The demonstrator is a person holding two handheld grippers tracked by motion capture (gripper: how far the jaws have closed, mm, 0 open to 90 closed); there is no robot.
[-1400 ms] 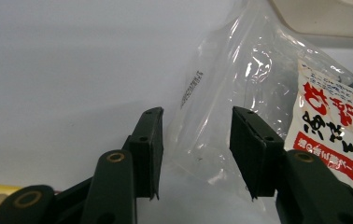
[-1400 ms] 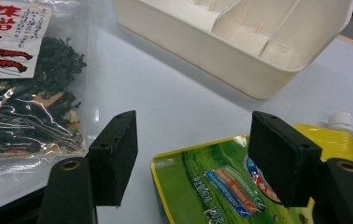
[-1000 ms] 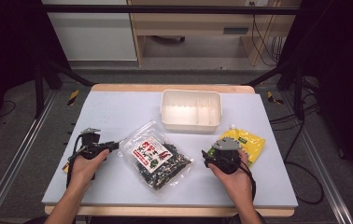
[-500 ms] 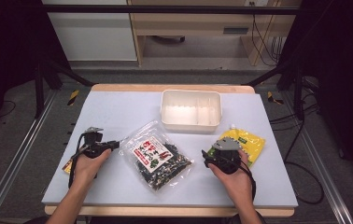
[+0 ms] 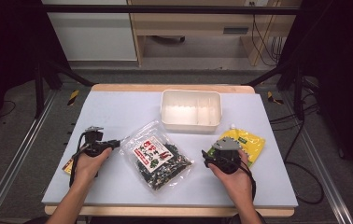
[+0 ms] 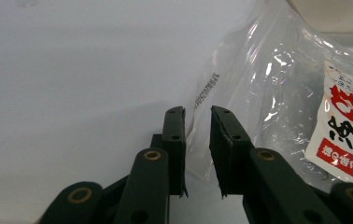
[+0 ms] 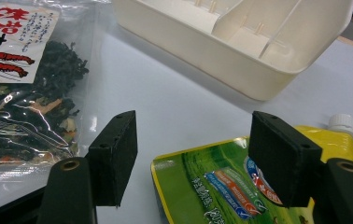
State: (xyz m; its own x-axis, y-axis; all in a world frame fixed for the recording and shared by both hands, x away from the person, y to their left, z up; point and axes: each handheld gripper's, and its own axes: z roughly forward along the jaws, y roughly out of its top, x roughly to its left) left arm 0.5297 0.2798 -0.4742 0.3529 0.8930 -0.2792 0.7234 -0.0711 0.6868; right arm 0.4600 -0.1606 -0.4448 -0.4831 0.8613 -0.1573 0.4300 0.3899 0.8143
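Note:
A clear bag of dark dried seaweed with a red and white label lies at the middle of the table. My left gripper rests at its left corner. In the left gripper view the bag's clear film edge runs between the jaws of the left gripper. They have just been closing, and a narrow gap still shows, so the pads do not press the film. My right gripper stands open over the corner of a yellow and green spouted pouch, without touching it.
A white divided container stands behind the bag, empty. The pouch lies at the right, beside the right hand. A small yellow and orange packet pokes out under the left hand. The grey table top ends just before the forearms.

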